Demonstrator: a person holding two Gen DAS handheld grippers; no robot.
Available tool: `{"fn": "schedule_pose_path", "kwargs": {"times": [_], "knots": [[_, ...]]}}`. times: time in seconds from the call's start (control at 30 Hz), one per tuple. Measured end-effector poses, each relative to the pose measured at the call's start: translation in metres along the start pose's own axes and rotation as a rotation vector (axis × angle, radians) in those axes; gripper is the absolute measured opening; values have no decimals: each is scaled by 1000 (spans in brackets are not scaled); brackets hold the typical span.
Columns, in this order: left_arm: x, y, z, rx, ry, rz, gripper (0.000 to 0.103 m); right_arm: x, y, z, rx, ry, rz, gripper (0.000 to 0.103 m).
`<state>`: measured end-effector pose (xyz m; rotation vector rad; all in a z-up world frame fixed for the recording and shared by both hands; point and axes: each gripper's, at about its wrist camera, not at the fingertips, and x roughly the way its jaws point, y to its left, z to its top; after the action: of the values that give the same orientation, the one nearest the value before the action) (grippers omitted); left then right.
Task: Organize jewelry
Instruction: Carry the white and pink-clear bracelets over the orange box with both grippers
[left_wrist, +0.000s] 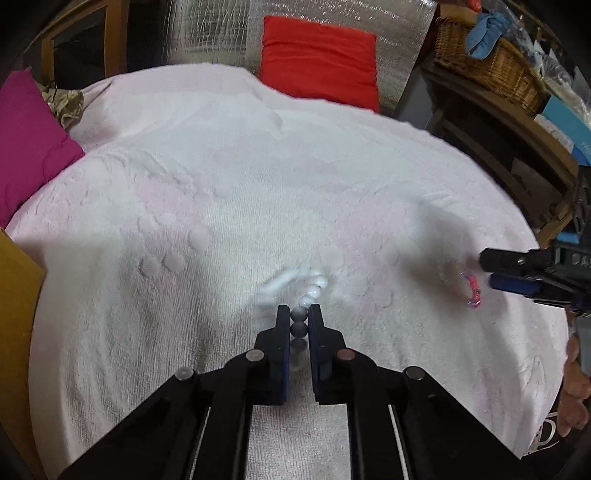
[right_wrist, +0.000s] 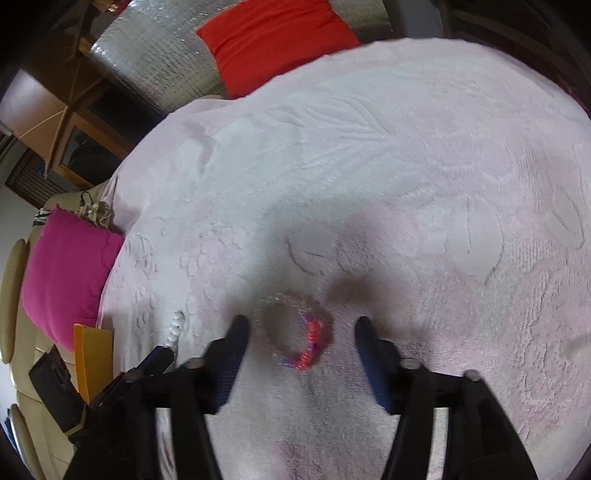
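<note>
Downward-tilted, left gripper (left_wrist: 299, 312) jaws pinch pearl strand (left_wrist: 308, 295); right gripper (right_wrist: 301, 325) jaws spread.

The pale towel (left_wrist: 221, 192) lies open all across; only the pearl strand (left_wrist: 310, 291) and beaded bracelet (right_wrist: 306, 339) interrupt it.

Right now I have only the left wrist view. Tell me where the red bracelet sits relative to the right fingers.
Observer: The bracelet lies on the towel between the right fingers, which stand apart on either side of it, not touching it.
Operator: Describe the whole bracelet. I see only a red arc.
Observer: It is a closed ring, with red beads along one side and clear beads around the rest.
</note>
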<state>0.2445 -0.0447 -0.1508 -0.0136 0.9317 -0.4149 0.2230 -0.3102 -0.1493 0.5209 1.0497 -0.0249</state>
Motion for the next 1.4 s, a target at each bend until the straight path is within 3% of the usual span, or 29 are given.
{"fn": "schedule_pose_path", "kwargs": {"times": [0.2,0.3,0.37,0.4,0.43,0.47,0.5,0.53,0.63,0.87,0.97,1.17,1.4], "knots": [[-10,9,-3,2,-5,5,9,15,18,-6,-88,15,-54,65],[-20,20,-5,-10,-21,1,9,25,31,-12,-185,14,-136,65],[-23,22,-5,-13,-26,8,9,29,41,-18,-270,-4,-211,57],[-25,23,-7,-13,-28,12,9,30,45,-21,-302,-12,-249,43],[-27,24,-7,-14,-31,17,9,31,47,-23,-332,-19,-281,36],[-28,25,-7,-15,-33,20,9,30,47,-24,-341,-23,-283,33],[-31,27,-7,-16,-37,25,9,29,46,-23,-339,-23,-283,20],[-33,30,-9,-17,-41,30,9,27,44,-23,-333,-24,-281,15],[-37,29,-7,-28,-51,41,9,18,37,-20,-292,-30,-237,9],[-45,14,-7,-13,-81,91,9,-17,27,-16,-211,-79,25,9],[-53,8,-10,-2,-103,110,9,-25,24,-14,-184,-86,100,9],[-65,0,-21,-5,-120,122,9,-37,26,-18,-141,-92,200,9],[-102,-5,-30,9,-192,149,9,-55,52,-39,-209,-152,247,9]]}}
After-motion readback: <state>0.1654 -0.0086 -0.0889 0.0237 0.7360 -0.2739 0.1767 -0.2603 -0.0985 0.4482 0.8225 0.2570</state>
